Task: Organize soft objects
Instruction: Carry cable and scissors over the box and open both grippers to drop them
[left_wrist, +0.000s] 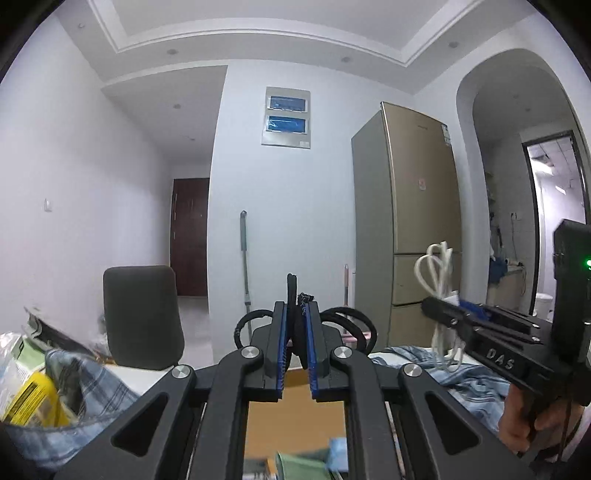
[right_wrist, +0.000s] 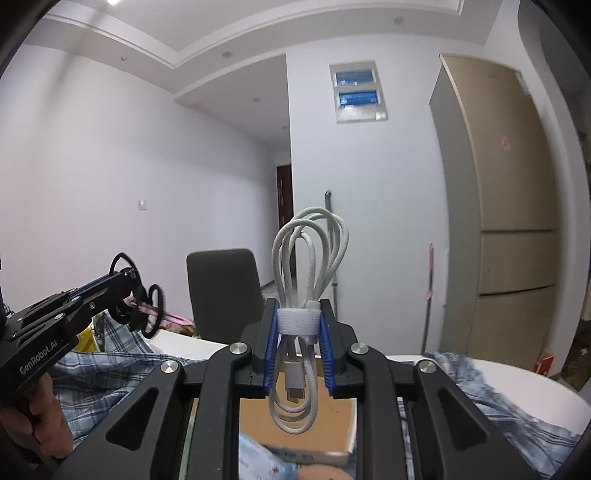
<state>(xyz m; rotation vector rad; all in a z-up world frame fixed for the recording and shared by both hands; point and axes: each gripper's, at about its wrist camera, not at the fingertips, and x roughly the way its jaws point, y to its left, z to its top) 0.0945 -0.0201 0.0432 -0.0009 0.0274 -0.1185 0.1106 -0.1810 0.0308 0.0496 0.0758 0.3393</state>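
The left gripper (left_wrist: 297, 314) is clamped on a bundle of black looped elastic cords (left_wrist: 295, 325), held up level over a blue plaid cloth (left_wrist: 458, 380) on the white table (right_wrist: 491, 373). The right gripper (right_wrist: 298, 321) is clamped on a coiled white braided cable w/ velcro strap (right_wrist: 300, 321), raised above a brown cardboard box (right_wrist: 332, 424). A grey chair (left_wrist: 142, 314) stands at the far left, a gold fridge (left_wrist: 410, 206) at the far right.

Even, cool ceiling light; fisheye-bent edges, blurred foreground.
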